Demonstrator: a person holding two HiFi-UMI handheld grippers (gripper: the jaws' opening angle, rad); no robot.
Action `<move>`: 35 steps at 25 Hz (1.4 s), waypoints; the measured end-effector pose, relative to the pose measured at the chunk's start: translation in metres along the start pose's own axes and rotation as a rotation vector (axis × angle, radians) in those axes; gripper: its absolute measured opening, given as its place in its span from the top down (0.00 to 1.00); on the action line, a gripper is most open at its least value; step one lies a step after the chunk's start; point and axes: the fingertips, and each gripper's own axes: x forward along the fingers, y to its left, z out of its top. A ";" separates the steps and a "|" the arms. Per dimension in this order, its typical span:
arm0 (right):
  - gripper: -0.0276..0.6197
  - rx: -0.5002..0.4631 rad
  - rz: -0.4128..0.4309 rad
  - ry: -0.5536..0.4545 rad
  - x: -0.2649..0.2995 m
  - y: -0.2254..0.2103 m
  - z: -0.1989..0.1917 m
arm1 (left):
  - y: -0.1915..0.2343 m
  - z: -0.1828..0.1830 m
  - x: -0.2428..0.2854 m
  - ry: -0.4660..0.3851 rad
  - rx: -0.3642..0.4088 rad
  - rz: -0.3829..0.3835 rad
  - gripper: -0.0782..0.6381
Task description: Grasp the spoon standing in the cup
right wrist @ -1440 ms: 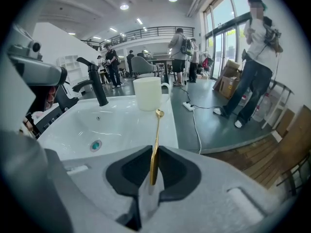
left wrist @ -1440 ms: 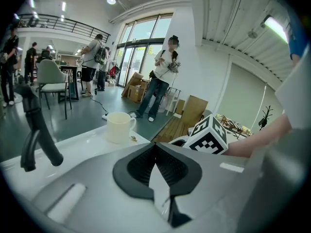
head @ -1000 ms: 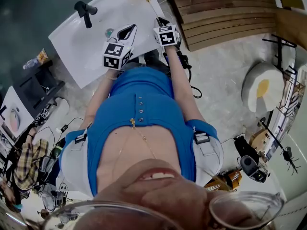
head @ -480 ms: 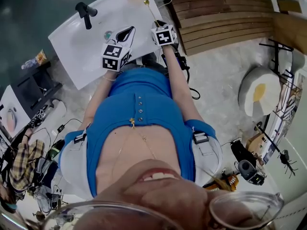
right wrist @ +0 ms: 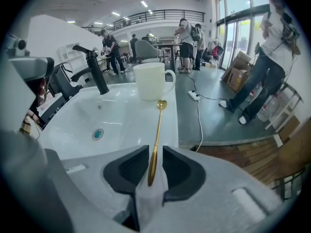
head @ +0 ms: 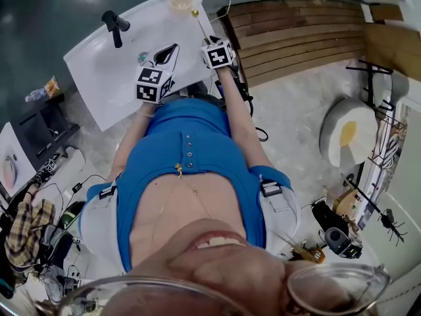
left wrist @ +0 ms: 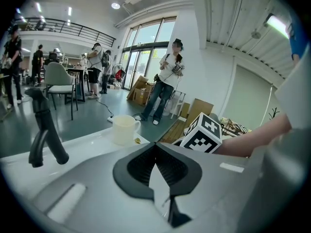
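Observation:
A thin gold spoon (right wrist: 156, 135) lies flat on the white sink's (right wrist: 73, 125) right rim, its bowl just short of the white cup (right wrist: 151, 80). In the head view the spoon (head: 199, 24) runs from the cup (head: 181, 1) toward me. My right gripper (right wrist: 155, 152) has just been opening. The spoon's handle end sits between its jaws, with a gap showing beside the handle. My left gripper (left wrist: 155, 147) hovers over the basin with its tips together and nothing held. The cup (left wrist: 124, 129) stands well beyond it.
A black faucet (right wrist: 95, 69) rises at the sink's far left, and a round drain (right wrist: 98, 134) sits in the basin. Wooden slats (head: 302, 31) lie on the floor right of the sink. People stand in the hall behind.
The head view has drifted a little. Relative to the sink, both grippers, the spoon and the cup keep their places.

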 end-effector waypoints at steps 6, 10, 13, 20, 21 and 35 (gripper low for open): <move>0.81 -0.007 0.012 -0.007 -0.003 -0.004 0.003 | -0.001 0.001 0.002 -0.007 -0.011 0.002 0.89; 0.81 -0.017 0.023 -0.034 -0.015 -0.006 0.011 | -0.004 0.005 -0.002 -0.010 -0.021 0.009 0.89; 0.81 -0.034 0.040 -0.038 -0.019 -0.002 0.015 | -0.002 0.003 -0.003 -0.004 -0.017 0.010 0.89; 0.78 -0.057 0.060 -0.042 -0.030 -0.002 0.022 | -0.003 0.007 -0.002 -0.005 -0.017 0.022 0.89; 0.78 -0.057 0.064 -0.038 -0.030 -0.002 0.022 | -0.003 0.006 -0.001 -0.004 -0.017 0.023 0.89; 0.78 -0.070 0.144 -0.080 -0.046 0.014 0.040 | -0.002 0.012 -0.003 -0.025 -0.032 0.054 0.89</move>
